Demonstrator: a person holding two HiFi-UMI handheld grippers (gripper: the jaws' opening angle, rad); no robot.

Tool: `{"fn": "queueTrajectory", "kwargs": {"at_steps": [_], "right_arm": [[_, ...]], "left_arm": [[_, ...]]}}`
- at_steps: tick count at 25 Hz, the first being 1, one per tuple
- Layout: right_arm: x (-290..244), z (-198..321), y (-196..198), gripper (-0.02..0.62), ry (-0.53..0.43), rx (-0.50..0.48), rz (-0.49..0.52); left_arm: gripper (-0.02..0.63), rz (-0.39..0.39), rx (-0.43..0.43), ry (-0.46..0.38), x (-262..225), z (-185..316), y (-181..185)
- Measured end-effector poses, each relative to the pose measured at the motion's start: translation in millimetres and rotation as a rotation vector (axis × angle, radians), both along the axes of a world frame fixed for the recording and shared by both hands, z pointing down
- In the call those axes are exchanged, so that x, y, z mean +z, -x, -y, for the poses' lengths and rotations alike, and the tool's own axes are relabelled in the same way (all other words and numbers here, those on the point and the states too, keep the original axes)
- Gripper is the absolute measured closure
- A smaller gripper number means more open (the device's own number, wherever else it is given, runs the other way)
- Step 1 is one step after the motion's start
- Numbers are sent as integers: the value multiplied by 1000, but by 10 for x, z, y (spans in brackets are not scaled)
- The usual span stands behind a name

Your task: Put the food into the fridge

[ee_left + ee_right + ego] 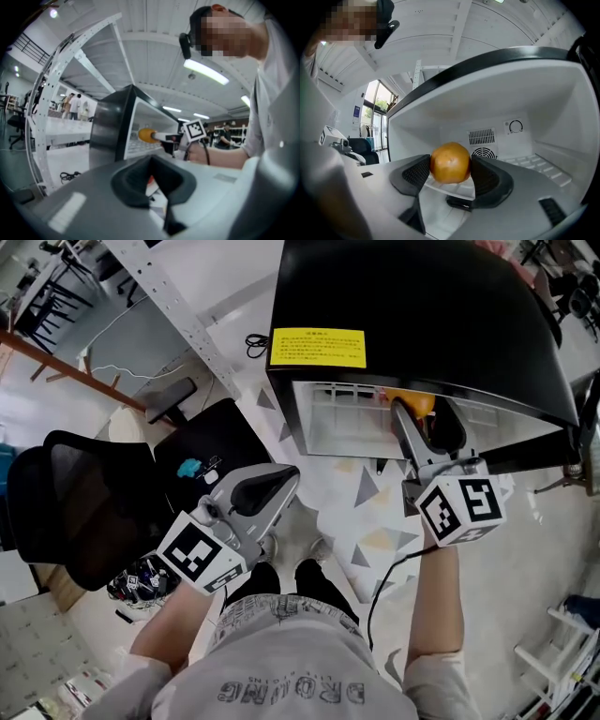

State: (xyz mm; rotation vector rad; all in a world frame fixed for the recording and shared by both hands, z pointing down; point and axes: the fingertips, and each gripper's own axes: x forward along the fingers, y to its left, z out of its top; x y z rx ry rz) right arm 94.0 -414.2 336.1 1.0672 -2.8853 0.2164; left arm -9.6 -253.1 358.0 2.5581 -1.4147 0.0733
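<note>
A round orange fruit [450, 162] is pinched between the black pads of my right gripper [450, 169], which is shut on it. The gripper reaches into the open mouth of the black mini fridge [412, 306], and the fruit [415, 401] sits just inside the white interior. From the left gripper view the same fruit [147, 135] shows at the fridge [105, 126] opening. My left gripper [272, 486] hangs low by the person's waist, away from the fridge. Its jaws [152, 176] are shut with nothing between them.
Inside the fridge are a white wire shelf [347, 418], a fan vent [483, 153] and a thermostat dial [516, 126]. A black office chair [84, 502] stands at the left. A perforated metal rack post [178, 315] and a coiled cable [255, 343] are beside the fridge.
</note>
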Motion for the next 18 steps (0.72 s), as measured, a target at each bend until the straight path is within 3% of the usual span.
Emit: {"fn": "queueTrajectory", "kwargs": {"at_steps": [18], "right_arm": [[194, 209, 221, 322, -102, 12, -193]], "left_arm": [[600, -18, -38, 22, 101, 76, 183]]}}
